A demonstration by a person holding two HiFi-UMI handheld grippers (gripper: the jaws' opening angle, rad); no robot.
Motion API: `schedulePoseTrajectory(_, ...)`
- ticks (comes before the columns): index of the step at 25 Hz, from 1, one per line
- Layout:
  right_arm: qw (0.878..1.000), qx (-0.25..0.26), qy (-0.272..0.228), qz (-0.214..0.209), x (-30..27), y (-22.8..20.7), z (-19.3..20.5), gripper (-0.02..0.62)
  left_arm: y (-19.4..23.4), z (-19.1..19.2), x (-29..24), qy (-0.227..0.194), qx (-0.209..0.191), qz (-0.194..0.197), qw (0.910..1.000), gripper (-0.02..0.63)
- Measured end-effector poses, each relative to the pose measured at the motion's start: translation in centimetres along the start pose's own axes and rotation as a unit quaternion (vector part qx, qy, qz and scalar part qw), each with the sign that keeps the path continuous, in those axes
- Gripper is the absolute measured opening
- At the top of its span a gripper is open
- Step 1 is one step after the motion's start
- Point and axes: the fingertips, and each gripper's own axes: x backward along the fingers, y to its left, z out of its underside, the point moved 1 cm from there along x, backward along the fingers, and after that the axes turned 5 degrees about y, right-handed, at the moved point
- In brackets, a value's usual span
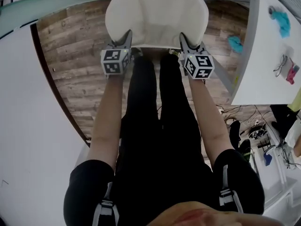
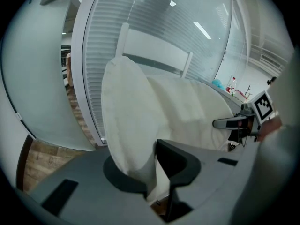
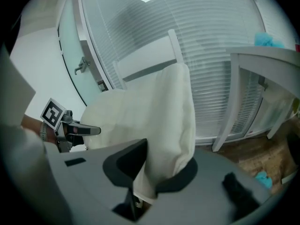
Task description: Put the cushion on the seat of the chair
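Nearest the camera in the head view, the person's black-clad legs [image 1: 157,126] are standing just below the cushion [image 1: 157,13], and they are covering most of the floor [image 1: 70,55] under it. Both bare forearms are reaching up toward the cushion's near edge.

The left gripper [image 1: 126,39] is clamping the cushion's near left corner. In its own view the jaws [image 2: 152,165] are pressing on a thin fold of white fabric, and the pads themselves are partly buried in it. The right gripper [image 1: 184,40] is pinching the near right corner in the same way, its jaws [image 3: 150,165] closing on a hanging fold. Each gripper is also showing small and blurred at the edge of the other's view.

The cushion is hanging between the two grippers, bulging away from the person, and its far edge is cut off at the top of the head view.

Just behind the cushion the white chair [image 2: 154,48] is showing only its back rail and posts. The cushion is hiding the seat, so whether the two are touching cannot be told.

To the right of the cushion a white table [image 1: 263,55] is carrying a blue cloth [image 1: 282,20] and small items too tiny to name. Beyond the cushion a glass wall with blinds [image 2: 187,27] is closing the room.
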Motion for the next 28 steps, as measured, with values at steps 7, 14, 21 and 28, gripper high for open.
schedulePoseTrajectory(7, 0.999, -0.017, 0.034, 0.003, -4.3, -1.4, 3.8, 0.075, 1.7, 3.4, -4.0, 0.044, 0.010, 0.006, 0.9990, 0.098)
schedulePoseTrajectory(14, 0.997, -0.030, 0.066, 0.004, -8.1, -2.5, 6.3, 0.084, 3.7, 5.8, -7.4, 0.079, 0.036, 0.005, 0.9962, 0.106)
schedulePoseTrajectory(21, 0.992, -0.050, 0.114, -0.004, -10.9, -4.0, 8.4, 0.098, 4.8, 7.9, -10.1, 0.120, 0.054, 0.013, 0.9912, 0.123)
schedulePoseTrajectory(28, 0.986, -0.066, 0.153, -0.008, -12.8, -5.1, 9.6, 0.109, 5.5, 8.8, -12.1, 0.149, 0.063, 0.017, 0.9867, 0.135)
